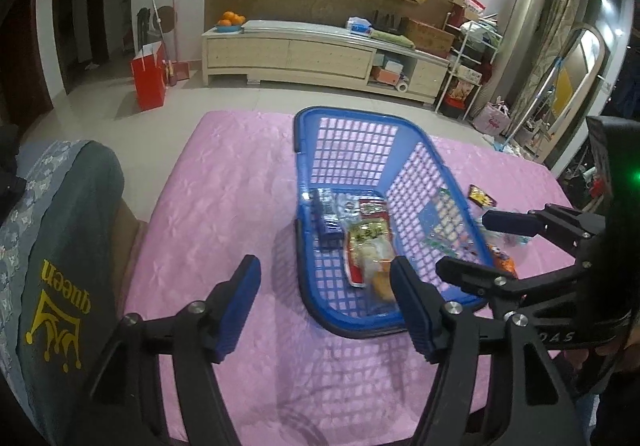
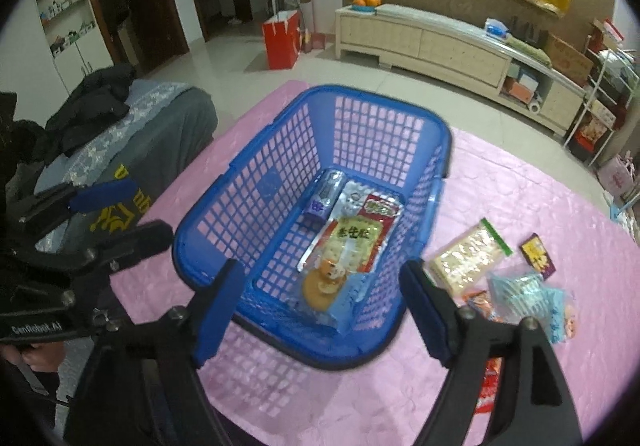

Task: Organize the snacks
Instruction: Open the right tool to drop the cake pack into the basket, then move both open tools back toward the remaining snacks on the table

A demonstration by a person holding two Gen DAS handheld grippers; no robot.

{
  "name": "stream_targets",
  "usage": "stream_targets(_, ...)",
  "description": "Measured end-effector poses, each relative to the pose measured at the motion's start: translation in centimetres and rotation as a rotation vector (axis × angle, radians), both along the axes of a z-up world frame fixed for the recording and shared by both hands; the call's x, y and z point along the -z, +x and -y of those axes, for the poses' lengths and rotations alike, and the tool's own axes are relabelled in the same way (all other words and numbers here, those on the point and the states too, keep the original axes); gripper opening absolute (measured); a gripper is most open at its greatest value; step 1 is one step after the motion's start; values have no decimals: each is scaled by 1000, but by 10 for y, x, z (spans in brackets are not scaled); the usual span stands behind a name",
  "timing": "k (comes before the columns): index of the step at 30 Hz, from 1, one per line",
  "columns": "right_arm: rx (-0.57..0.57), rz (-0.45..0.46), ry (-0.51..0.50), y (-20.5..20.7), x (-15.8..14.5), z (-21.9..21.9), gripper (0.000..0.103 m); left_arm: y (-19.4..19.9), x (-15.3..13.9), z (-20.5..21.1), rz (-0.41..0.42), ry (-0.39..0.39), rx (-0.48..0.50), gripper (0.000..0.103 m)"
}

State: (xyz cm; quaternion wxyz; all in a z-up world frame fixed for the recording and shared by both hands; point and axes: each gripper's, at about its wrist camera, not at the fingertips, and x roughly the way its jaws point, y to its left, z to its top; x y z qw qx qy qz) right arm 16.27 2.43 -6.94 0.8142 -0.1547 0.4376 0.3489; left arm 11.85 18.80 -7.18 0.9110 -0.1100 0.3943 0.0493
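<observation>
My left gripper (image 1: 326,310) hangs wide open with nothing between its blue pads, low over the pink cloth (image 1: 224,213) of the counter, just off the near left corner of the blue basket (image 1: 308,133). To the left of the basket, past the counter edge, sits a grey cushion (image 1: 68,246) with a yellow crown and the word "queen" on it. The basket is my landmark: it stands on the cloth in the middle, and inside it, on the floor, lie a small purple pack (image 2: 320,205) at the far left, a red-and-silver cracker pack (image 2: 352,238) beside it, and a clear-wrapped round biscuit (image 2: 320,290) nearest to me. My right gripper (image 2: 322,310) is also spread wide and holds nothing; it hovers above the near wall of the basket, its fingers straddling that end. Right of the basket, loose on the cloth, rest a pale cracker pack with green ends (image 2: 468,254), a small dark purple-and-yellow packet (image 2: 538,256) farther right, a light-blue bag (image 2: 528,298) nearer me, and an orange-red wrapper (image 2: 480,302) partly hidden behind my right finger.
</observation>
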Motion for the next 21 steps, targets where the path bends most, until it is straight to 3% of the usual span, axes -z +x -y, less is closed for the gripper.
stream_targets(21, 193, 72, 45, -23, -45, 150, 84, -5, -32, 120, 77, 33, 167, 80)
